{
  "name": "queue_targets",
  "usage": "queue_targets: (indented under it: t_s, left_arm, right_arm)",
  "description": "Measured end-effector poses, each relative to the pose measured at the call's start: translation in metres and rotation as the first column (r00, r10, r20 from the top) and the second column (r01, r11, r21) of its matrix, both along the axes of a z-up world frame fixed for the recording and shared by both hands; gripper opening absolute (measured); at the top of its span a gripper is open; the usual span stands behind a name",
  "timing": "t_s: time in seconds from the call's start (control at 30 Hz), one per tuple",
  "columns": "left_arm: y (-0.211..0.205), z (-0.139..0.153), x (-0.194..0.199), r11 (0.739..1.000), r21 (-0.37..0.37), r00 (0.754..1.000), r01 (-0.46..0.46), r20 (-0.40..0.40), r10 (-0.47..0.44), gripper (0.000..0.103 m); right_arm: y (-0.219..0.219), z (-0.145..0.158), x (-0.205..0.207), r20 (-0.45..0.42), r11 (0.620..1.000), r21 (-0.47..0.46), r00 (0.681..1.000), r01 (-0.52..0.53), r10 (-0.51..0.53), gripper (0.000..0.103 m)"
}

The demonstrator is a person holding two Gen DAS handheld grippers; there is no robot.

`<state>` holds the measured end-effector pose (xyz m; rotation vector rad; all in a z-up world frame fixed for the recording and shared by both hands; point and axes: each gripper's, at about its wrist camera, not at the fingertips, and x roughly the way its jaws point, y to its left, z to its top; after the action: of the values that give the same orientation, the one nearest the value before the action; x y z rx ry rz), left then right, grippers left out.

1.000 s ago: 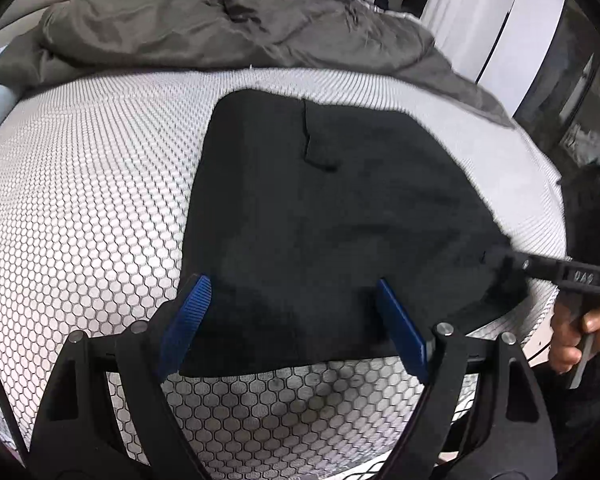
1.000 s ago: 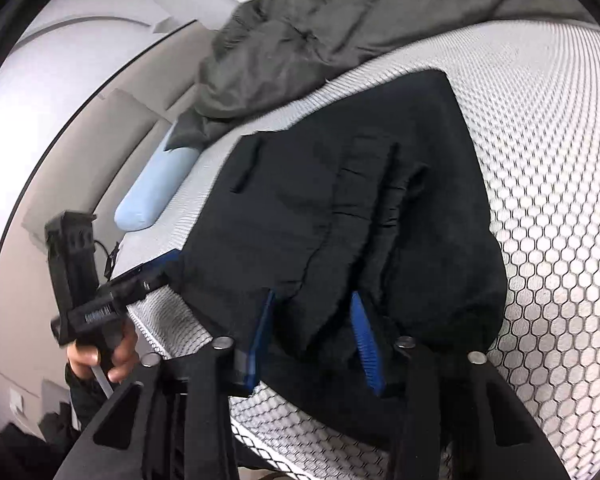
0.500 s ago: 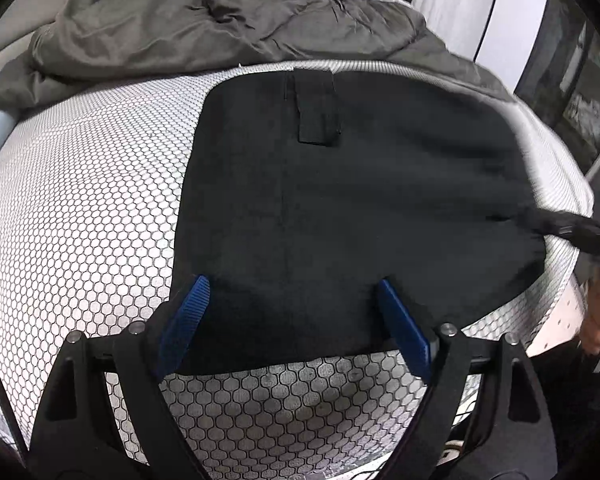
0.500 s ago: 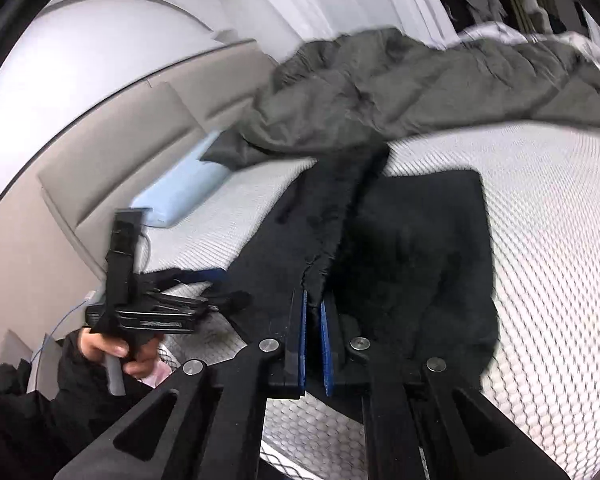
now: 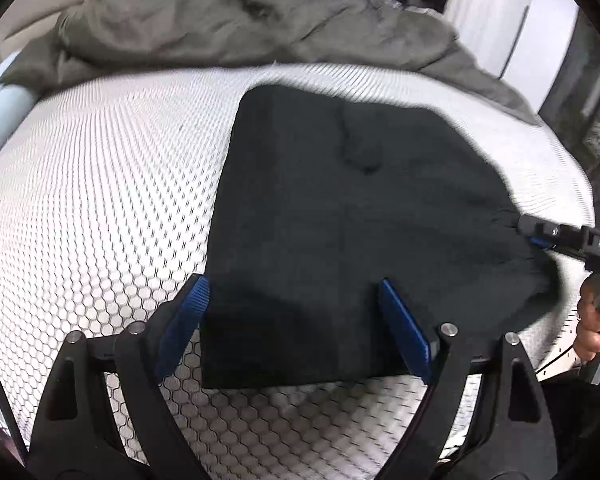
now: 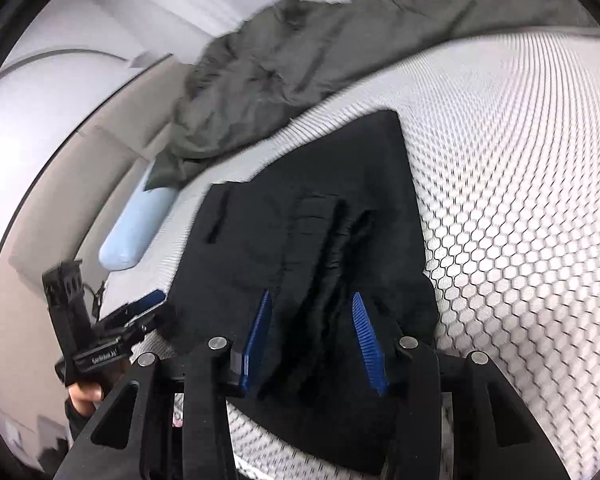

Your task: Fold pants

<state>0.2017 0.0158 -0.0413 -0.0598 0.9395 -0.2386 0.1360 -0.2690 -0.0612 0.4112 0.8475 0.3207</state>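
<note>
Half a second ago the right gripper (image 6: 312,336) was pinched nearly closed on a raised ridge of cloth; now its blue fingers (image 6: 366,336) are standing apart again, with a bunched fold of the black pants (image 6: 312,216) lying loosely between them rather than being clamped. Nearest the left wrist camera, the left gripper (image 5: 296,324) is hanging with its jaws spread wide, straddling the near hem of the pants (image 5: 340,232), which are lying folded and mostly flat on the white honeycomb-patterned mattress (image 5: 92,184). At the right edge of that view the right gripper (image 5: 534,236) is reaching in at the pants' far corner, though whether it is touching the cloth there cannot be told. A pocket flap (image 5: 360,148) is showing near the pants' far edge. Beyond it, a crumpled grey duvet (image 5: 240,20) is piling up across the bed, and a light blue pillow (image 6: 136,228) is lying beside the headboard.
</note>
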Motion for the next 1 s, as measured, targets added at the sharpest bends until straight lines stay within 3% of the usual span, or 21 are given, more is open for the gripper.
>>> queue_targets:
  t_s: [0.07,0.13,0.17,0.23,0.3,0.37,0.4,0.47,0.5,0.53,0.67,0.7,0.8,0.87,0.93,1.0]
  left_arm:
    - [0.002,-0.004,0.001,1.000,-0.004,1.000,-0.005,-0.004,0.005,0.086]
    - [0.004,-0.002,0.000,1.000,-0.017,1.000,-0.004,-0.003,0.004,0.086]
    - [0.005,-0.002,0.000,1.000,-0.024,1.000,-0.001,-0.003,0.001,0.086]
    - [0.007,-0.004,-0.004,1.000,-0.026,1.000,0.004,-0.008,-0.005,0.087]
    - [0.009,-0.005,-0.005,1.000,-0.025,1.000,0.004,-0.011,-0.004,0.087]
    - [0.010,-0.001,-0.007,0.999,-0.033,1.000,-0.010,-0.007,0.010,0.087]
    - [0.010,0.002,-0.009,0.999,-0.031,1.000,-0.013,0.002,0.013,0.087]
    - [0.011,0.007,-0.016,1.000,-0.006,0.999,-0.020,0.040,0.020,0.087]
    - [0.011,0.007,-0.017,1.000,0.006,0.999,-0.019,0.047,0.018,0.087]
    - [0.011,0.006,-0.018,1.000,0.014,0.999,-0.019,0.045,0.018,0.087]
    - [0.012,0.003,-0.014,0.999,-0.010,0.999,-0.033,0.030,0.034,0.087]
    - [0.011,0.004,-0.014,0.999,-0.016,0.999,-0.027,0.035,0.028,0.082]
    - [0.011,0.003,-0.009,0.999,-0.042,0.999,-0.017,0.037,0.019,0.071]
    - [0.012,0.003,-0.008,0.998,-0.062,0.999,-0.010,0.035,0.012,0.065]
    - [0.014,0.004,-0.008,0.998,-0.068,0.999,-0.009,0.039,0.012,0.061]
    - [0.018,0.005,-0.007,0.996,-0.083,0.999,-0.024,0.038,0.027,0.058]
  right_arm:
    - [0.002,-0.003,0.010,-0.003,1.000,-0.017,1.000,0.006,-0.006,0.024]
    - [0.010,0.008,0.006,0.066,0.998,-0.064,0.998,-0.007,0.012,0.012]
    - [0.016,0.019,-0.003,0.115,0.995,-0.095,0.993,-0.027,0.038,0.011]
    - [0.017,0.018,-0.008,0.123,0.991,-0.129,0.991,-0.036,0.052,0.011]
    - [0.009,-0.005,0.004,0.022,0.981,-0.196,1.000,0.009,-0.005,0.011]
    - [-0.003,-0.015,0.007,-0.025,0.990,-0.141,0.999,0.031,-0.035,0.012]
    - [-0.007,-0.006,0.003,-0.005,0.994,-0.104,0.999,0.038,-0.039,0.018]
    - [-0.019,0.014,-0.010,0.089,0.997,-0.062,0.995,0.052,-0.046,0.042]
    - [-0.025,0.020,-0.014,0.123,0.997,-0.043,0.991,0.061,-0.055,0.061]
    - [-0.032,0.022,-0.014,0.130,0.998,-0.017,0.990,0.058,-0.055,0.068]
    - [-0.044,0.000,0.011,-0.008,0.998,0.034,0.999,0.051,-0.050,0.068]
    - [-0.042,-0.009,0.019,-0.058,0.998,0.040,0.998,0.040,-0.037,0.068]
    - [-0.029,-0.012,0.029,-0.060,1.000,-0.015,0.998,0.008,-0.009,0.068]
    - [-0.021,-0.013,0.030,-0.045,0.998,-0.055,0.999,-0.011,0.009,0.060]
    - [-0.014,-0.012,0.032,-0.036,0.995,-0.095,0.999,-0.026,0.023,0.034]
    - [-0.008,-0.011,0.033,-0.018,0.993,-0.120,1.000,-0.024,0.022,0.025]
